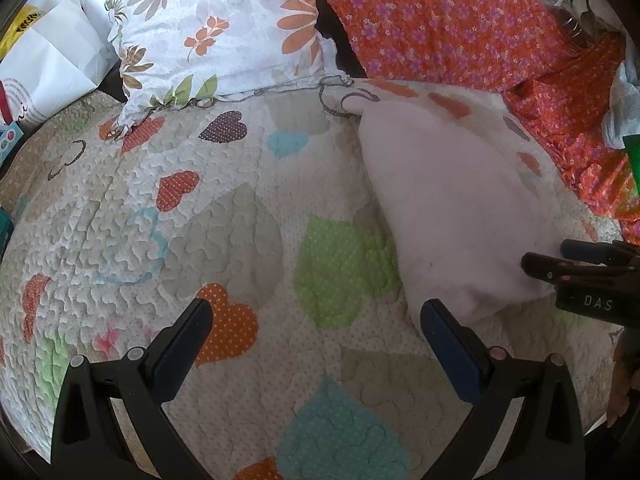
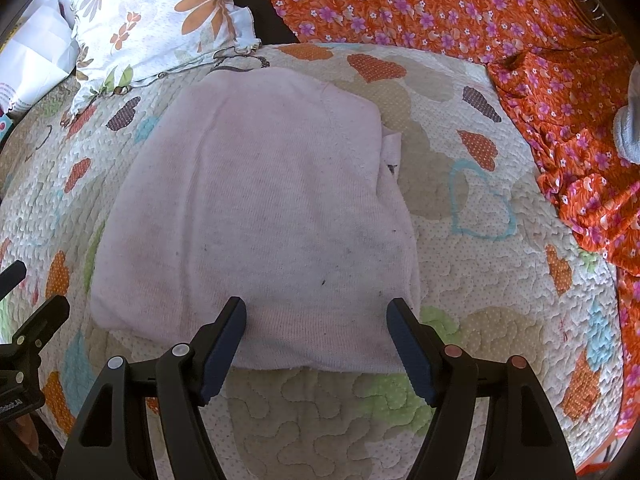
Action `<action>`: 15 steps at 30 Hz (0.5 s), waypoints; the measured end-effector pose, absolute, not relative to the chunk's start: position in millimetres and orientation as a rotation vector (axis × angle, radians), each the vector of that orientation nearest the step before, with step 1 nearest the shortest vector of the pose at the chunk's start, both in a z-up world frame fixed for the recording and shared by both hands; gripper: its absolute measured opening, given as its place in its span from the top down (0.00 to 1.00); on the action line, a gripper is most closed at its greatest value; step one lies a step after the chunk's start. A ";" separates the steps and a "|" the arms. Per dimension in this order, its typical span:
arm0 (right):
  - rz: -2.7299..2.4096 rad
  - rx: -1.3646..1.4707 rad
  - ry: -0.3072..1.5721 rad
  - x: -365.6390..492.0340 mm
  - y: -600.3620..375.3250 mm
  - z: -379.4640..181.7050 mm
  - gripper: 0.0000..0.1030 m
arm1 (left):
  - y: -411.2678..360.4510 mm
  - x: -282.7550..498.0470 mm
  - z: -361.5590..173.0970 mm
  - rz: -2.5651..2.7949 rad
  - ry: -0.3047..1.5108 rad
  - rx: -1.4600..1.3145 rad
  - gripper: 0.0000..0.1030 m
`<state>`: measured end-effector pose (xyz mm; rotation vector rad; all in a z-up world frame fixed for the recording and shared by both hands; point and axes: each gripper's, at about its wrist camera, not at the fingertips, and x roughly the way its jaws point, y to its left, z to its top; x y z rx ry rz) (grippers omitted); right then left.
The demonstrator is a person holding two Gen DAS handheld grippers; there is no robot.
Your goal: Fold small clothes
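Note:
A pale pink garment (image 2: 256, 200), folded into a rough rectangle, lies flat on the heart-patterned quilt (image 2: 480, 280). My right gripper (image 2: 316, 308) hovers over the garment's near edge with its jaws wide open; the pads do not press the cloth. In the left wrist view the same pink garment (image 1: 448, 208) lies to the right, and the right gripper (image 1: 546, 254) stands at its near right corner. My left gripper (image 1: 318, 314) is open over bare quilt (image 1: 240, 220), left of the garment, with nothing between its fingers. It also shows as the left gripper (image 2: 40, 288) at the left edge of the right wrist view.
A white pillow with orange flowers (image 1: 224, 28) rests at the back of the quilt. Orange cloth with purple flowers (image 2: 440, 4) covers the back and right side. A white paper bag (image 1: 52, 52) stands far left. A grey-white cloth (image 2: 630, 120) lies at the right edge.

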<state>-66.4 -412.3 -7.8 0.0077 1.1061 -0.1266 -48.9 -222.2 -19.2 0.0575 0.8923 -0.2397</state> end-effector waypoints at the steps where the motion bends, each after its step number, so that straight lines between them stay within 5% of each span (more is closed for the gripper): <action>1: -0.127 0.007 1.106 -66.4 -412.2 -7.8 0.25 | -222.3 -48.9 -19.7 -0.239 0.895 0.057 0.00; 15: -0.128 0.007 1.106 -66.7 -411.5 -7.8 0.24 | -220.8 -47.3 -22.7 -0.242 0.910 0.052 0.00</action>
